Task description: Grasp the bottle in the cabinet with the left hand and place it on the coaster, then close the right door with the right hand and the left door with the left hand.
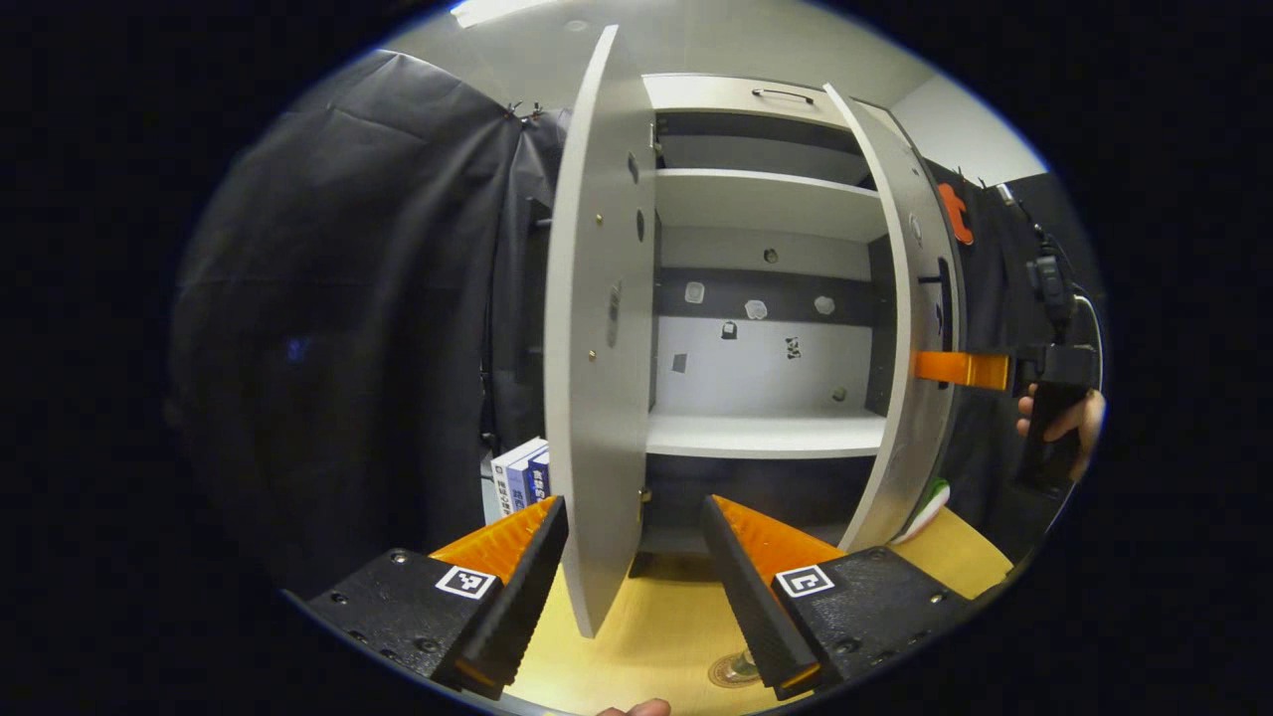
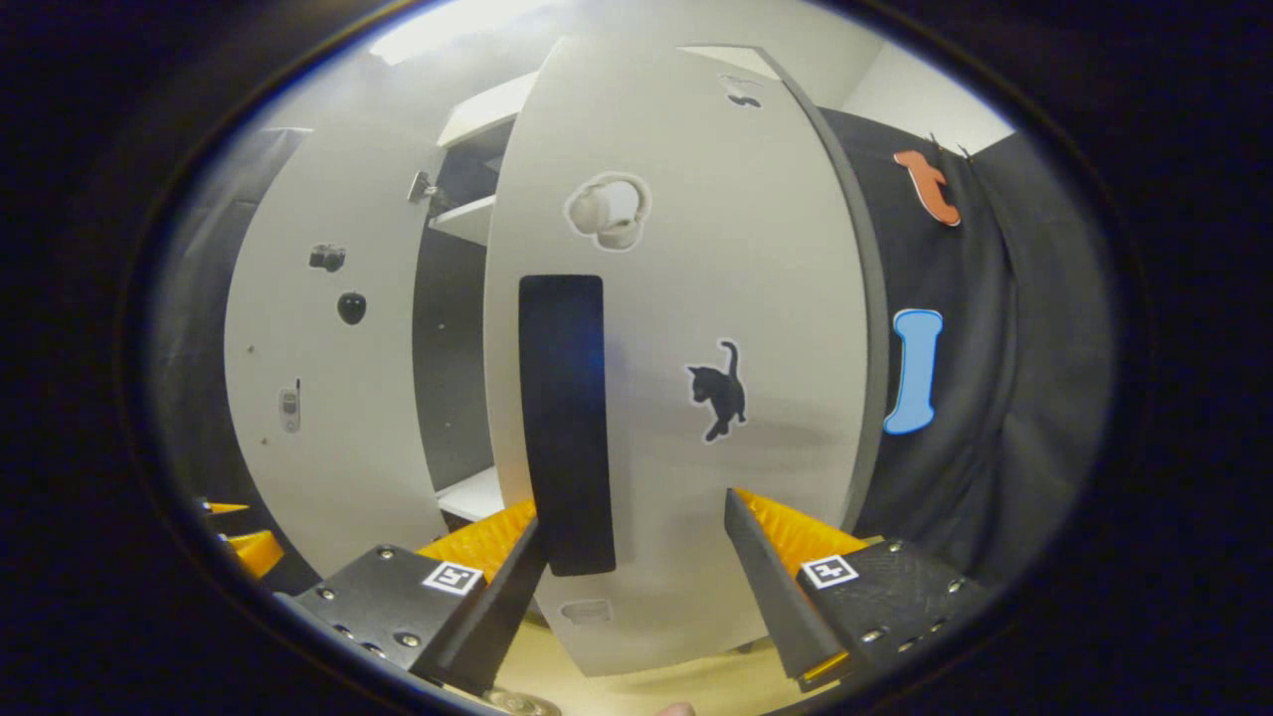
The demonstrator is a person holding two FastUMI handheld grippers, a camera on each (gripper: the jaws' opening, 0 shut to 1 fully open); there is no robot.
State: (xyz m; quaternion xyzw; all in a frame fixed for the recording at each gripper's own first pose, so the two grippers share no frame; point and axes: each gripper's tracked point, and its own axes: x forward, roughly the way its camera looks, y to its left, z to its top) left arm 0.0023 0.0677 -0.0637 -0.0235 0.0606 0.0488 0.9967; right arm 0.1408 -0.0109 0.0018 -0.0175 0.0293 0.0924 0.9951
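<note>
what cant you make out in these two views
- Bottle on coaster: left gripper view, cut off by the bottom edge and the left gripper; only a base shows.
- Right gripper contact with the right door: too close to tell.
- Books: left gripper view, mostly hidden behind the left door.

Two cabinet doors [image 1: 597, 328], two grippers [image 1: 636, 582]

The tall grey two-door cabinet [image 1: 766, 298] stands on the pale wooden table [image 1: 656, 626], both doors ajar. Its left door [image 1: 592, 328] hangs before the left gripper [image 1: 636, 587], with upright boxed books [image 1: 519, 477] behind it. The right gripper [image 2: 636, 577] faces the right door [image 2: 686, 398], its long dark handle [image 2: 564, 418] just ahead.
</note>
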